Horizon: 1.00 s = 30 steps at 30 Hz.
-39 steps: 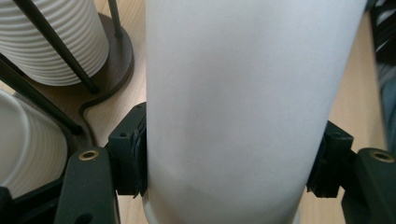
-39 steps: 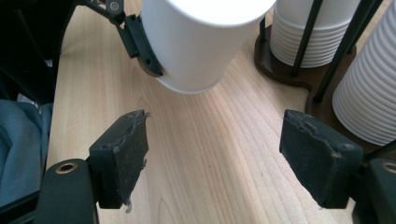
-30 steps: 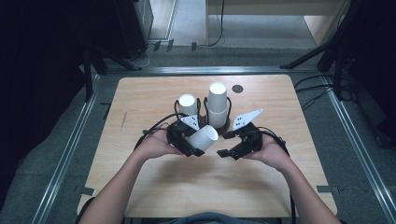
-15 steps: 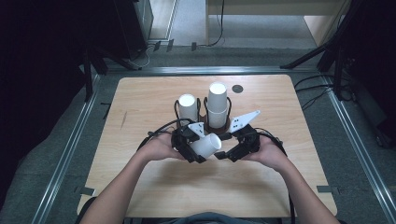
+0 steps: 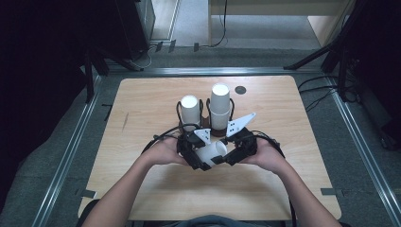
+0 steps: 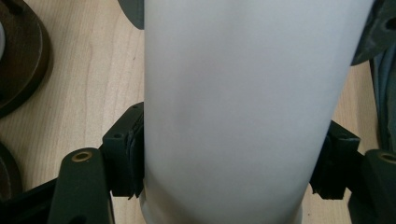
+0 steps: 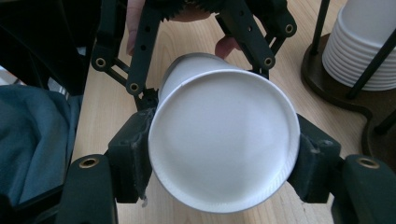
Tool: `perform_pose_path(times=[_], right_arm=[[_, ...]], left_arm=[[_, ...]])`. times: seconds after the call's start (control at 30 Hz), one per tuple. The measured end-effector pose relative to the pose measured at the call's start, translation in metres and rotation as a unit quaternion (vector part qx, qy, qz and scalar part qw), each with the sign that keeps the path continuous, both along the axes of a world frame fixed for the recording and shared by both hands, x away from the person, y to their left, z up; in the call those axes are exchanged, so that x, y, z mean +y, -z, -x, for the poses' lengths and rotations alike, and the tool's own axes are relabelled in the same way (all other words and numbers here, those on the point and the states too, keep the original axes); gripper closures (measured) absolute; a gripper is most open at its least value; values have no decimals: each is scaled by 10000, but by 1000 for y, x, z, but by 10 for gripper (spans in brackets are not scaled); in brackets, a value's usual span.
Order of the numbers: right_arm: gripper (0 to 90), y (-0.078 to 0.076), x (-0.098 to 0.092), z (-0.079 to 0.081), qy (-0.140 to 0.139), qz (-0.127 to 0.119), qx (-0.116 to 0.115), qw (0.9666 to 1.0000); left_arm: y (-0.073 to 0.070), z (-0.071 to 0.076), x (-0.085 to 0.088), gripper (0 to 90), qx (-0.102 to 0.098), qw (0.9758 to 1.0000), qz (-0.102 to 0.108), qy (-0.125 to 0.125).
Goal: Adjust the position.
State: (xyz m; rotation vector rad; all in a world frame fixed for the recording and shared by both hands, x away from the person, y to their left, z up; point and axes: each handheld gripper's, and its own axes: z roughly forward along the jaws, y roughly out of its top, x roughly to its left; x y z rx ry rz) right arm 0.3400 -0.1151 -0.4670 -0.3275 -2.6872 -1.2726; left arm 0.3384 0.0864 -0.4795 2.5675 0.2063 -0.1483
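A white paper cup (image 5: 210,152) lies on its side between my two grippers, above the near middle of the wooden table (image 5: 142,109). My left gripper (image 5: 201,158) is shut on the cup's wall (image 6: 243,112), one jaw pressing on each side. From the other end, my right gripper (image 5: 227,155) has its jaws against both sides of the cup's closed base (image 7: 224,144). In the right gripper view the left gripper (image 7: 203,84) grips the cup farther back, with fingers of the person's hand behind it.
Behind the grippers a dark stand (image 5: 208,130) holds two stacks of white cups, a short one (image 5: 189,111) and a taller one (image 5: 220,106). That stand (image 7: 336,88) and a stack (image 7: 359,46) are close at the right. A black disc (image 5: 240,90) lies farther back.
The left gripper carried the cup down and toward the middle. The right gripper came in from the right and its jaws closed round the cup's base.
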Motion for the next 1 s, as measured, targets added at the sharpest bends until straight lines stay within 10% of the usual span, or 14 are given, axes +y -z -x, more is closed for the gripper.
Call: perform_pose_path(times=[0.3, 1.0], right_arm=[[334, -6, -7, -3, 157, -88, -74, 9998], [331, -14, -25, -5, 382, -456, -117, 9982]], left_arm=[[-5, 0, 8, 93, -73, 9978, 545, -362], [-6, -1, 17, 83, -118, 9890, 1147, -929]])
